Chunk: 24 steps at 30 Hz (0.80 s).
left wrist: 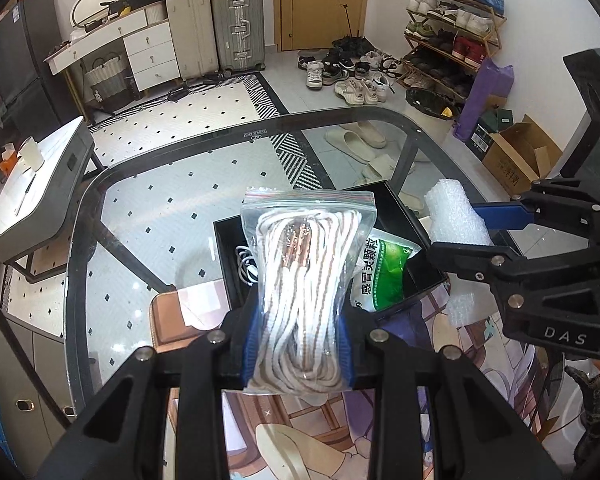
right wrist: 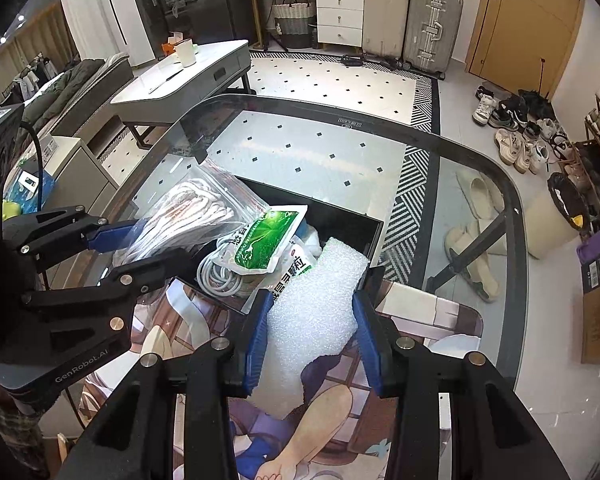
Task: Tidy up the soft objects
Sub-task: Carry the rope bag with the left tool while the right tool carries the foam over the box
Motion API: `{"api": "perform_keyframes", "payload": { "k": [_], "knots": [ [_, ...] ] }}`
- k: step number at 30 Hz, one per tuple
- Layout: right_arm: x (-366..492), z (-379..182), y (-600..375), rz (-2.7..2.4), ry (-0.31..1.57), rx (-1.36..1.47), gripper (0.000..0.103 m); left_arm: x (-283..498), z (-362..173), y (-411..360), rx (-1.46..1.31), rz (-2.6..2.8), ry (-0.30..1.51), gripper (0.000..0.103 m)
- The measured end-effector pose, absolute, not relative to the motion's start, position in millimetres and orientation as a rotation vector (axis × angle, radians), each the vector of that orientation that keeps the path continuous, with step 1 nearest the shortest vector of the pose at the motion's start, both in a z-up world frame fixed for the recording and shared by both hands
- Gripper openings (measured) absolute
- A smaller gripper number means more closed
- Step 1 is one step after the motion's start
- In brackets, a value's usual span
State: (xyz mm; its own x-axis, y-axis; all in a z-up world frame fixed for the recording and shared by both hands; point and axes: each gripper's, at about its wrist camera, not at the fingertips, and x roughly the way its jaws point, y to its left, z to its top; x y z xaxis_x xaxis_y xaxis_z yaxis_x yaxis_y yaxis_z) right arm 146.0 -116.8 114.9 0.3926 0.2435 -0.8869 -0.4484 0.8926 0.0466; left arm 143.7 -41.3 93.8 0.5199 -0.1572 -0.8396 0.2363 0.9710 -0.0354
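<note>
Both grippers carry soft items above a black box (right wrist: 332, 216) on the glass bench. The left gripper (left wrist: 298, 340) is clamped on a zip bag of rope (left wrist: 304, 280); the right gripper (right wrist: 312, 340) is clamped on a white foam sheet (right wrist: 320, 300). Inside the box lie a green packet (right wrist: 268, 240) with Chinese writing and a white cable (right wrist: 220, 276). Likely next: lower each item into the box and release. The gripper bodies read "DAS" and "GenRobot.AI".
</note>
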Motion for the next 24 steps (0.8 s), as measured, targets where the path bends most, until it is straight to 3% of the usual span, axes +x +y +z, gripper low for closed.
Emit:
{"api": "perform_keyframes", "payload": {
  "k": [24],
  "knots": [
    [206.9, 85.3, -100.0, 0.469, 1.134, -0.199, 0.041, 197.7, 61.0, -38.3, 0.079, -0.248, 1.063, 0.03]
  ]
}}
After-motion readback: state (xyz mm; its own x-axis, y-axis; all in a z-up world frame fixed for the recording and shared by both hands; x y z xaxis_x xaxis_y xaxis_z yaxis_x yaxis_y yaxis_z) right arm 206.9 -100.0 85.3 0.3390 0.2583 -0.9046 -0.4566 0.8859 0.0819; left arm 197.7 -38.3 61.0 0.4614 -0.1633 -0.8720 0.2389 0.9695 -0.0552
